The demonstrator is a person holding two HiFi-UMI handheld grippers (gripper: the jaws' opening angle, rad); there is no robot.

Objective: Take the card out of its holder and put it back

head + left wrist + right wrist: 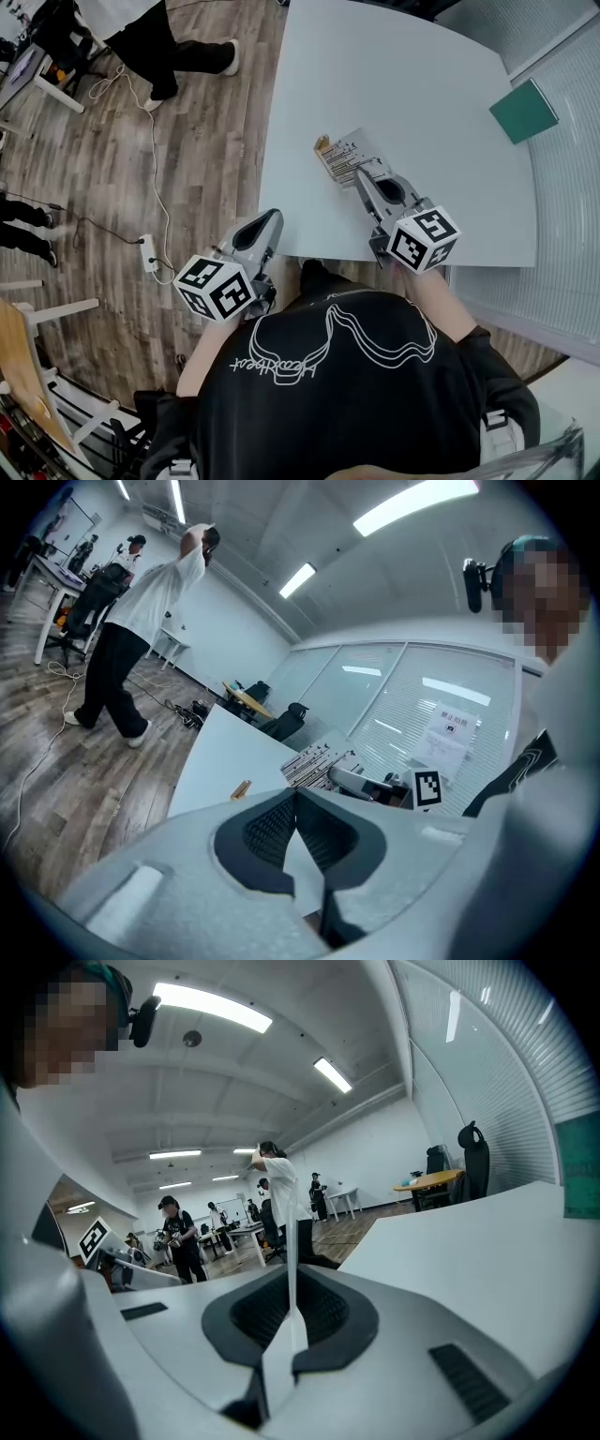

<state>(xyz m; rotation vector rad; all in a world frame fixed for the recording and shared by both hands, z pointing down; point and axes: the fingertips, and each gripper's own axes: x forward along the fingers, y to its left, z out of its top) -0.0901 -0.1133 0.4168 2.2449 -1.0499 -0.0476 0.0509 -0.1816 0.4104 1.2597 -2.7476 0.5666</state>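
Here: table [422,84] beneath right gripper [360,175], nearer one, jaws narrow, pinching card [343,156] by near edge. Card lies flat ahead of tips, long axis roughly along jaws. Left gripper [273,217] closed, empty, well back-left, off table edge. Holder: cannot tell.

I am looking into a big open office — long ceiling lights [211,1007], a wood floor [187,141], a white worktop [422,94], desk chairs [472,1162], glass walls with blinds [403,714] — and people [178,1232] standing by desks [431,1181] far back.
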